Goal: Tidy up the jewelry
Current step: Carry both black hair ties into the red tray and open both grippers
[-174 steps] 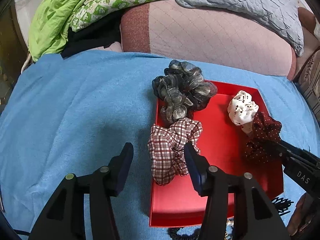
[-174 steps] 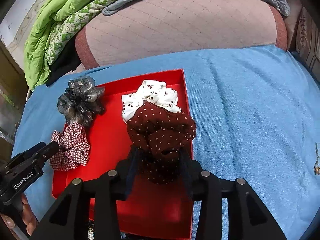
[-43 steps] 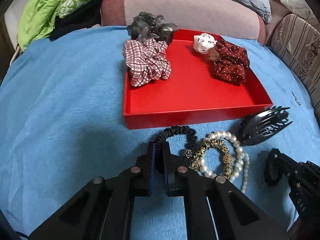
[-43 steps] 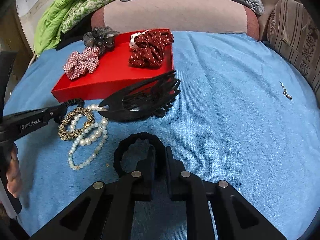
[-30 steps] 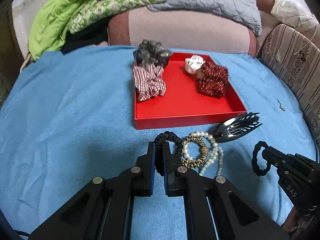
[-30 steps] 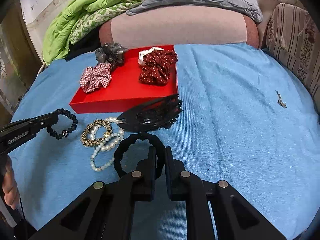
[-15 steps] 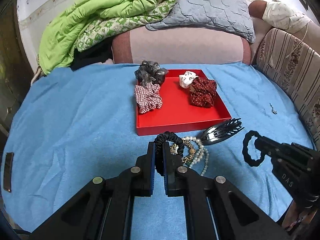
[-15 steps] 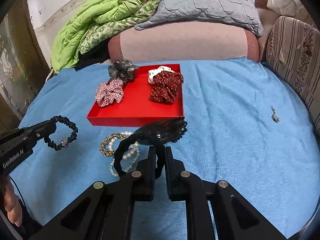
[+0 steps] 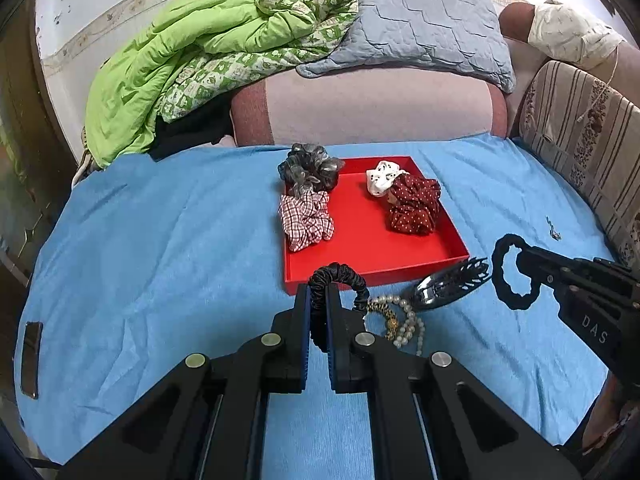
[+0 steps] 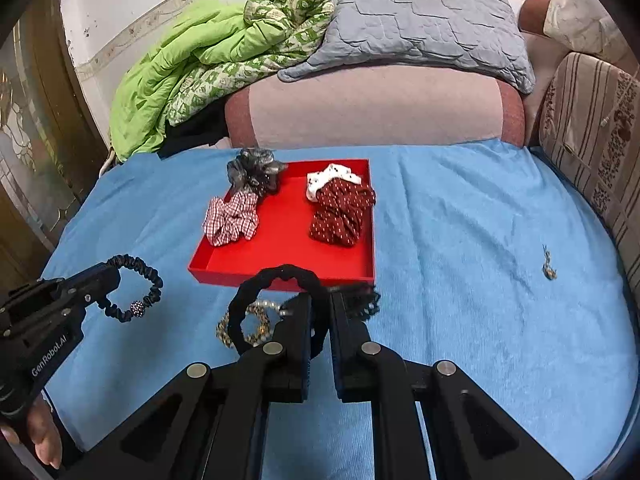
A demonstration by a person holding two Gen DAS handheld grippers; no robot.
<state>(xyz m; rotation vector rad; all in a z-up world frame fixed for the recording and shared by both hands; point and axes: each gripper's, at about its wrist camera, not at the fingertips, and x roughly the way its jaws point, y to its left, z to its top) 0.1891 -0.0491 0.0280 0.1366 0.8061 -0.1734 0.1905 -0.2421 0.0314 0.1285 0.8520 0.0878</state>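
Your L gripper (image 9: 317, 312) is clamped on a thin black satin hair tie (image 9: 340, 276) w/ one dark sparkly bead (image 10: 137, 307), held above the blue cloth (image 9: 160, 248). Your R gripper (image 10: 320, 316) is clamped on a thicker black ruffled hair tie (image 10: 276, 276), also held clear of the cloth. Both ties hang in front of the red tray's (image 9: 376, 248) near rim. The tray holds 4 scrunchies: grey (image 9: 310, 170), plaid (image 9: 306, 220), white (image 9: 382, 176), maroon dotted (image 9: 414, 210). Legible text: "GenRobot.AI" on L gripper body, "DAS" on R.
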